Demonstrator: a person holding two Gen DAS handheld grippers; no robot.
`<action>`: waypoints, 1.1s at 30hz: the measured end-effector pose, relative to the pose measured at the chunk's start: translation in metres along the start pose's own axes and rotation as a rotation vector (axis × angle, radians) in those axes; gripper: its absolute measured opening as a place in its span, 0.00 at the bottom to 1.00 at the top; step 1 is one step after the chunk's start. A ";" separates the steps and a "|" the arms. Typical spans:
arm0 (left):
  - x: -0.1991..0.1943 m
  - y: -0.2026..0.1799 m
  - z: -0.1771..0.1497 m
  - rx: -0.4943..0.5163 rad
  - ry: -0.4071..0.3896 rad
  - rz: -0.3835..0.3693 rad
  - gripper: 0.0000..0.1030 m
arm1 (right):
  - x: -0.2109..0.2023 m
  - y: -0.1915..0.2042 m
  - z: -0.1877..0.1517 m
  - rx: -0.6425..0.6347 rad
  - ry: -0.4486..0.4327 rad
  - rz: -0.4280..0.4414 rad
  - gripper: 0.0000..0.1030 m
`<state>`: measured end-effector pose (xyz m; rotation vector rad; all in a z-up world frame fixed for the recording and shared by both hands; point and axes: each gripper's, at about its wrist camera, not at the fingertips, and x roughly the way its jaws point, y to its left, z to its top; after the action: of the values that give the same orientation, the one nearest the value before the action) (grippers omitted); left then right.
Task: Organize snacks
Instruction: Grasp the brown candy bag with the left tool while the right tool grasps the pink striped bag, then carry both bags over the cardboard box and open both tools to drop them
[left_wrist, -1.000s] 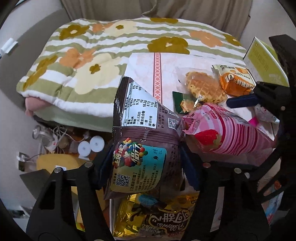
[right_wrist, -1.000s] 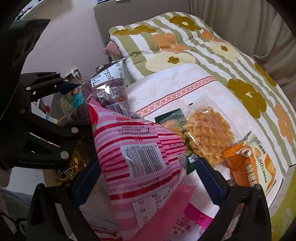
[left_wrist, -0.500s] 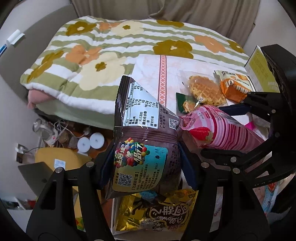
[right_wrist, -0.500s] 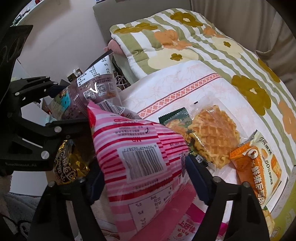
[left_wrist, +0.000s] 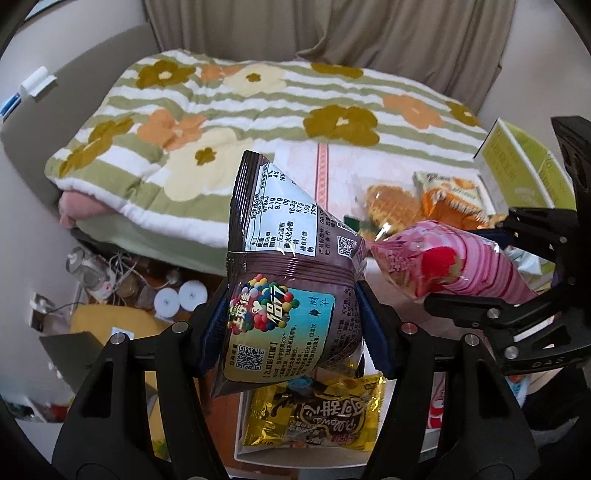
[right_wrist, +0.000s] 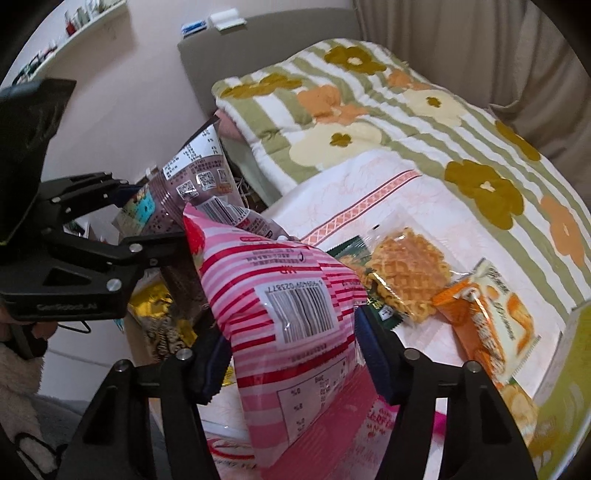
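Left gripper (left_wrist: 293, 332) clamps brown bag (left_wrist: 284, 295), right gripper (right_wrist: 291, 354) pink bag (right_wrist: 284, 306) at 3 o'clock; both puffy, light, crushable—pinch low.

Brown snack bag (left_wrist: 291, 280) touches pink striped bag (right_wrist: 288, 306), both aloft.

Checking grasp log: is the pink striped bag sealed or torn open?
Looks sealed. The pink striped bag, clamped in the right gripper, is puffed with its crimped end intact; its lower end is out of view.
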<state>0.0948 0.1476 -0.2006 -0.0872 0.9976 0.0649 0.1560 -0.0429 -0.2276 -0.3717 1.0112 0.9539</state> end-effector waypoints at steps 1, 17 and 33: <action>-0.005 -0.001 0.004 0.004 -0.010 -0.009 0.59 | -0.009 -0.001 0.000 0.026 -0.014 0.002 0.57; -0.072 -0.107 0.092 0.108 -0.222 -0.041 0.59 | -0.163 -0.076 -0.029 0.339 -0.302 -0.022 0.57; -0.027 -0.321 0.169 0.133 -0.167 -0.194 0.59 | -0.268 -0.236 -0.110 0.523 -0.360 -0.142 0.57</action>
<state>0.2512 -0.1551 -0.0727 -0.0555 0.8208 -0.1689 0.2375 -0.3820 -0.0927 0.1607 0.8501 0.5698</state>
